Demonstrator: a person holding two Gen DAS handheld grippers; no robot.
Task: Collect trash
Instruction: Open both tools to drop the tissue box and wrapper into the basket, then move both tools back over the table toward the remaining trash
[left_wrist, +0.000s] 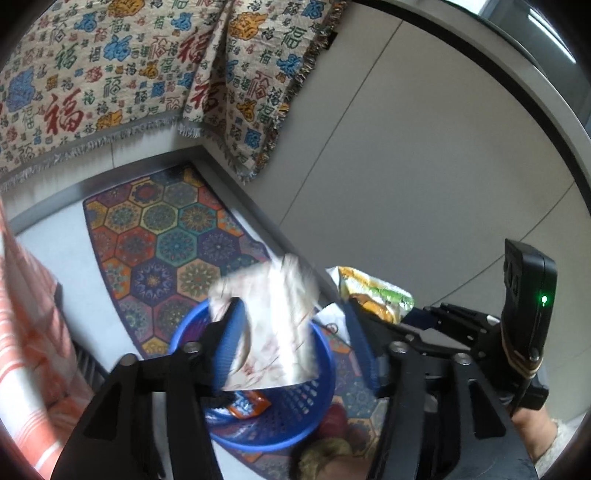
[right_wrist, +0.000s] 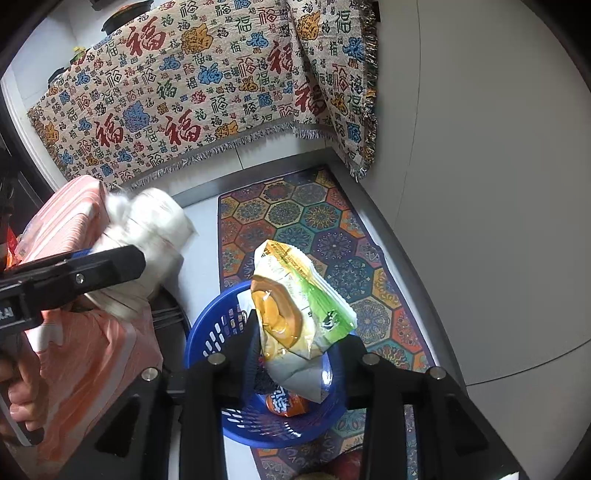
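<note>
Blue basket (left_wrist: 295, 406) sat below both claws. Left gripper (left_wrist: 291, 332) parted, white wrapper (left_wrist: 273, 317) slipping loose; right gripper (right_wrist: 295, 354) pinched green packet (right_wrist: 299, 306). Next: release it.

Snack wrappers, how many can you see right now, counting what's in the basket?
3. A white wrapper between the left fingers, a green and yellow wrapper between the right fingers, and an orange wrapper in the blue basket. More may be hidden underneath.

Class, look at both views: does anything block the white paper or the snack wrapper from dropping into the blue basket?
Nothing visible does. The white paper and snack wrapper hang directly over the open blue basket, which holds only an orange packet.
</note>
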